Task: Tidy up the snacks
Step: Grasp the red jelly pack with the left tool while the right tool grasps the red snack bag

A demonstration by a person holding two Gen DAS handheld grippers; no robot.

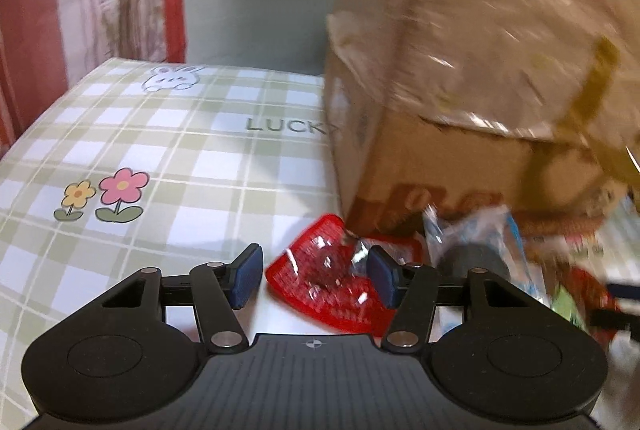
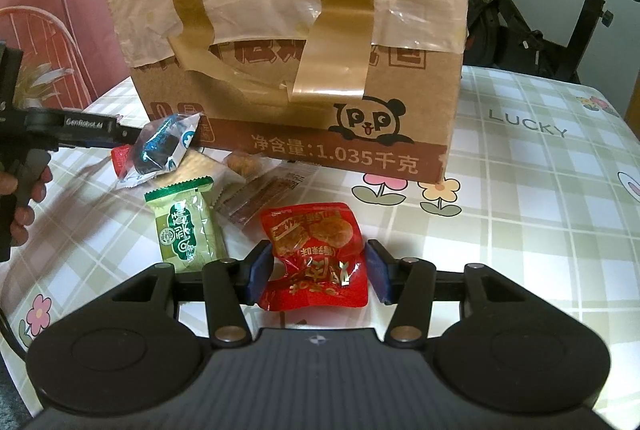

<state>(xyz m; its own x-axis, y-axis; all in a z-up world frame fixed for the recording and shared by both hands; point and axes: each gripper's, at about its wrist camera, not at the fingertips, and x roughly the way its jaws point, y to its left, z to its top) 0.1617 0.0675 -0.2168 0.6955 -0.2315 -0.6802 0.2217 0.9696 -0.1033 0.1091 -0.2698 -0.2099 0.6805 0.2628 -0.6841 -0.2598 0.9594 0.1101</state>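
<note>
Between my right tongs (image 2: 318, 270), lower centre, lies a red snack packet (image 2: 316, 256); fingers apart, not clamped. Left tongs (image 1: 312, 276) open over a small red packet (image 1: 328, 280). Other snacks stay scattered on the worktop (image 2: 520, 230) before the box (image 2: 288, 42); organizing seems barely begun.

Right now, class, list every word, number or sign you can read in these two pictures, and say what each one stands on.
"LUCKY": tablecloth, also in the left view.
"净含量:1.035千克": cardboard box, brown band.
"P P": panda's eyes on the box.
"GenRobot.AI": left gripper, on its arm.
Large characters under the box's tape: hidden, unreadable.
Red snack packet: upside down, unreadable.
Green snack packet: stylised, unreadable.
</note>
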